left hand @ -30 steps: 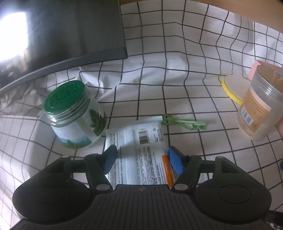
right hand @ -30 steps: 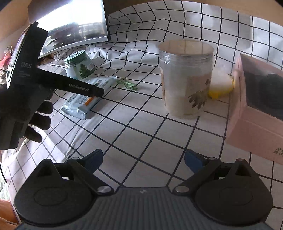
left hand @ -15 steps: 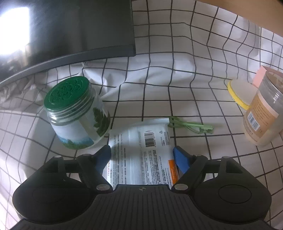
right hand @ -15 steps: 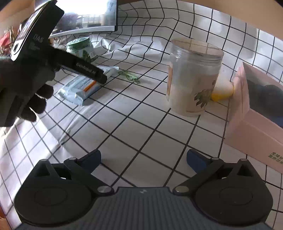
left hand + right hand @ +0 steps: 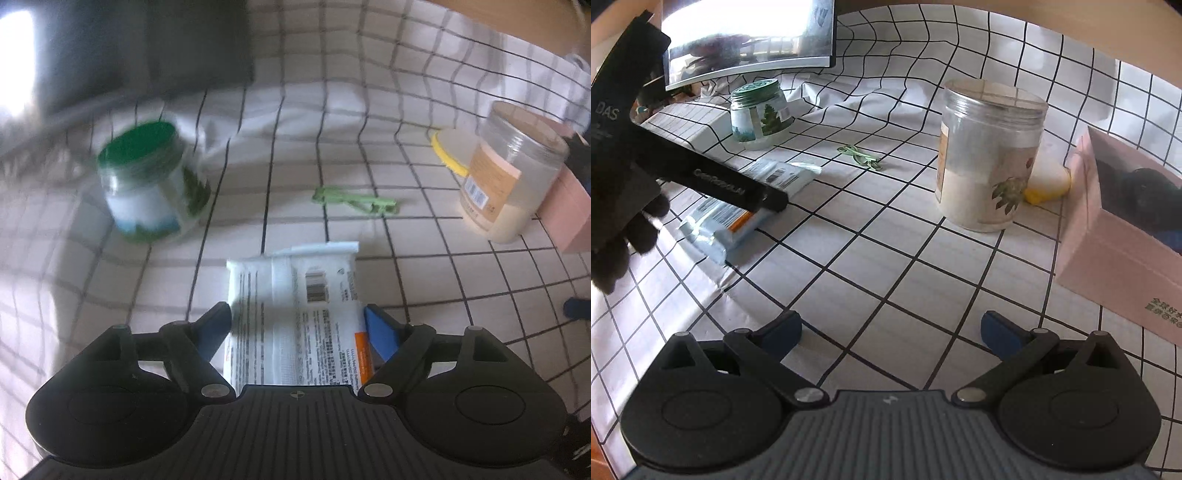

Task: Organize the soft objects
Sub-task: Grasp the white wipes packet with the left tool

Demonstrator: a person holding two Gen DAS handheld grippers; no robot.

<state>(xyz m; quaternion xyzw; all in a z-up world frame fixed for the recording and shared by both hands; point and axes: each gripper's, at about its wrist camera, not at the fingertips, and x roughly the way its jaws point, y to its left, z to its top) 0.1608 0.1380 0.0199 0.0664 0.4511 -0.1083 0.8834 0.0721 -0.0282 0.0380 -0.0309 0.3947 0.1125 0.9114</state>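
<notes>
A soft white wet-wipe pack (image 5: 295, 314) with black print and an orange stripe sits between the fingers of my left gripper (image 5: 297, 321), which is shut on it and holds it a little above the checked cloth. The pack also shows in the right wrist view (image 5: 738, 210), under the left gripper (image 5: 701, 173). My right gripper (image 5: 890, 332) is open and empty, low over the cloth in front of the clear jar (image 5: 990, 155).
A green-lidded jar (image 5: 151, 184) stands at the left, a green clip (image 5: 354, 199) in the middle, a yellow-rimmed lid (image 5: 450, 147) and a pink box (image 5: 1123, 229) at the right. A monitor (image 5: 746, 37) stands at the back.
My left gripper has closed on the wipe pack and pulled it back and up, away from the green clip and the green-lidded jar. The right gripper has barely moved.
</notes>
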